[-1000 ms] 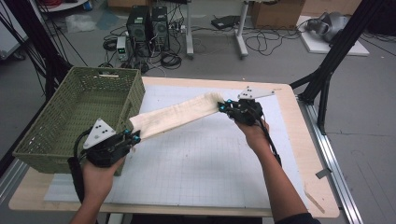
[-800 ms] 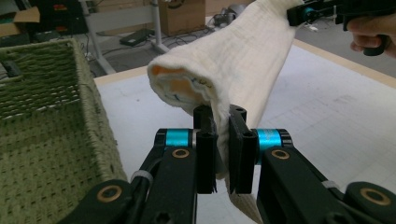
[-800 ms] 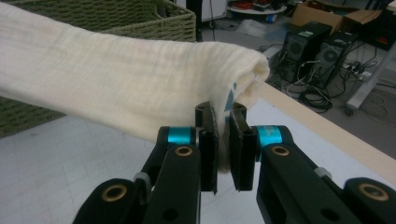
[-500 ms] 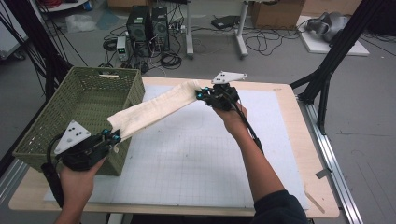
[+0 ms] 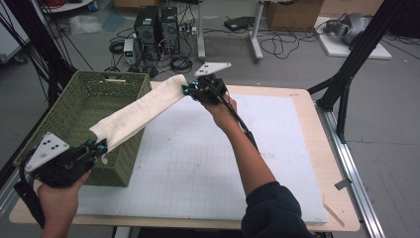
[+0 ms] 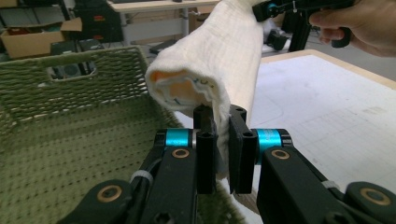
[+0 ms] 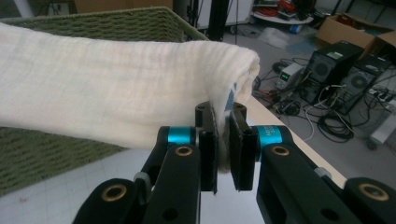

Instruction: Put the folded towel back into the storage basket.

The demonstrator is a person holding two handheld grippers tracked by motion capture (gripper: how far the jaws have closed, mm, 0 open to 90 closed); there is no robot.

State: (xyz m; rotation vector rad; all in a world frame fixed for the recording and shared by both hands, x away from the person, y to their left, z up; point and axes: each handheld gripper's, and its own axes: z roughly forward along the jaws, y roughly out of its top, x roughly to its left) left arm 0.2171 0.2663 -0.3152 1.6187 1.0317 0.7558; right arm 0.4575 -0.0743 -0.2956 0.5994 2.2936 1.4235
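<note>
White gridded mat (image 5: 208,163) covers wooden table (image 5: 332,163); cables (image 5: 277,47) litter floor.

- The cream folded cloth (image 5: 136,115) spans between the left gripper (image 5: 101,147) and the right gripper (image 5: 189,90).
- The green woven basket (image 5: 74,124) sits beneath the cloth, left of the right gripper, on the table's white gridded mat (image 5: 208,163).

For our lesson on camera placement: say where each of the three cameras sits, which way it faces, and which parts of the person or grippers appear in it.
High view: above the person's side, looking forward and down at the table; both forearms, left gripper, right gripper.
Left gripper view: rides that gripper, facing the green basket; own fingers, the other hand.
Right gripper view: faces the computers; own fingers.
Shared: the cream cloth.
</note>
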